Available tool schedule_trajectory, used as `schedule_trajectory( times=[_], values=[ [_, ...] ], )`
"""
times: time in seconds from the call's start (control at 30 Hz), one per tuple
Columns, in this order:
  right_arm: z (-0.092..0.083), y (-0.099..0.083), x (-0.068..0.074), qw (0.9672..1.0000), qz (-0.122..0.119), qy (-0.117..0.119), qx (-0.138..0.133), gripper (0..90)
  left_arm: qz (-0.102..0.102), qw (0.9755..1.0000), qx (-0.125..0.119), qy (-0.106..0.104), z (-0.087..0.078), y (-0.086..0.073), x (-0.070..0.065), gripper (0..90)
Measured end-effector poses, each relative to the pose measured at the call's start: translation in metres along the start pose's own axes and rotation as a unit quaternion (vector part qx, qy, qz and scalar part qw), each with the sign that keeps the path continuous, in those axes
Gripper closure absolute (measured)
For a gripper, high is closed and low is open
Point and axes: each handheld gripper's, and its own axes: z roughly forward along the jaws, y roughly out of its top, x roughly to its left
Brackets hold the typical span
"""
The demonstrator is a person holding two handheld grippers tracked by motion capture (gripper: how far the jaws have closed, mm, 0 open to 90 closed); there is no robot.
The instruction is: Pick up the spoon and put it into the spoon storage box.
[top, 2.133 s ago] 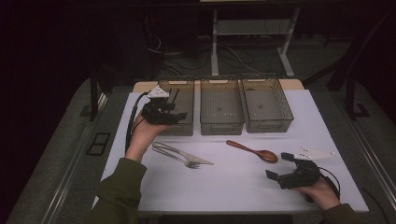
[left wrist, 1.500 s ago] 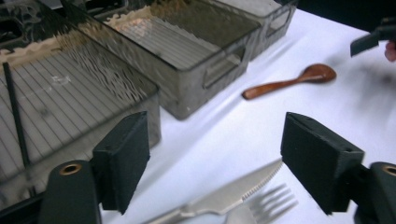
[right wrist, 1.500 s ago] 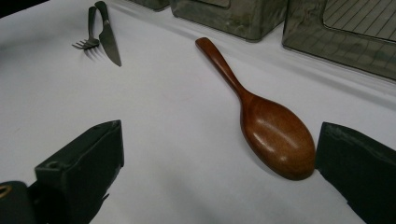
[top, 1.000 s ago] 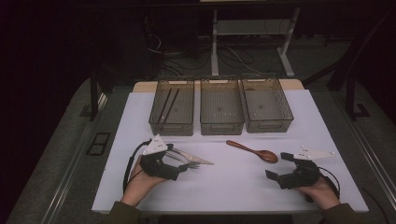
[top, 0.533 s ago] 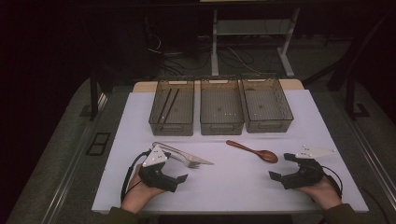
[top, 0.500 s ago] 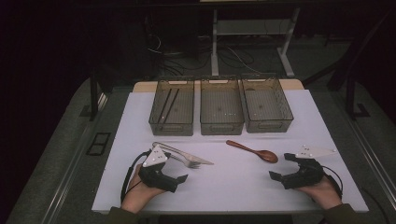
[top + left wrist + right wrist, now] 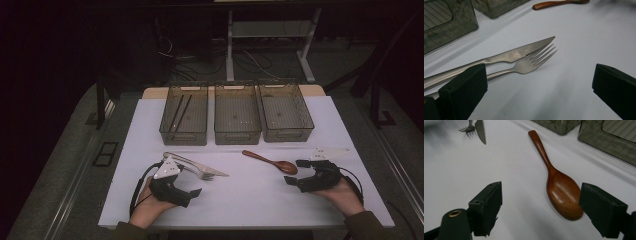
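In the high view, three grey bins (image 7: 236, 112) stand in a row at the far side of the white counter (image 7: 250, 200); the left one already has two dark chopsticks (image 7: 179, 112) in it. The left tongs (image 7: 192, 192) rest near the knife (image 7: 192, 162) and the fork (image 7: 200, 172), and the right tongs (image 7: 292, 172) sit just beside the bowl of the wooden spoon (image 7: 272, 161).

In the left gripper view, the left tongs (image 7: 539, 92) are spread wide and hold nothing. The knife (image 7: 519, 53) and fork (image 7: 529, 63) lie side by side on the counter, touching, just ahead of the left jaw.

In the right gripper view, the right tongs (image 7: 541, 210) have just been closing a little, but they are still spread. The spoon (image 7: 561, 192) bowl lies between the jaws, close to the right one, and no pad presses on it.

I judge the step is sorting cutlery into bins, at the reach for the spoon. Next, the right tongs should centre on the spoon, lower, and close.
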Motion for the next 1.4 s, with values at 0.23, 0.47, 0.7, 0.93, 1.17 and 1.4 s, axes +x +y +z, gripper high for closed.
schedule_trajectory(
  times=[0.23, 0.47, 0.7, 0.93, 1.17, 1.4],
  values=[
    [0.008, 0.013, -0.006, 0.9997, -0.015, 0.009, 0.015, 24.0, -0.003, 1.0, 0.0, -0.003, 0.001, 0.0, 0.0, 0.0],
    [0.014, 0.025, -0.017, 0.9996, -0.016, 0.018, 0.015, 44.5, -0.002, 1.0, 0.0, -0.006, 0.0, 0.0, 0.001, 0.0],
    [0.019, 0.033, -0.038, 0.9997, -0.012, -0.004, 0.019, 69.6, -0.003, 1.0, 0.0, -0.009, 0.0, -0.001, 0.002, 0.0],
    [0.027, 0.03, -0.054, 0.9984, -0.011, -0.02, 0.052, 87.4, -0.004, 0.9999, 0.0, -0.009, 0.0, -0.001, 0.002, 0.0],
    [0.033, 0.024, -0.058, 0.9965, -0.018, -0.017, 0.08, 88.9, -0.004, 0.9999, 0.001, -0.011, 0.0, -0.002, 0.002, 0.0],
    [0.034, 0.022, -0.055, 0.9949, -0.023, 0.001, 0.098, 89.0, -0.005, 0.9999, 0.0, -0.013, -0.001, -0.002, 0.002, 0.0]
  ],
)
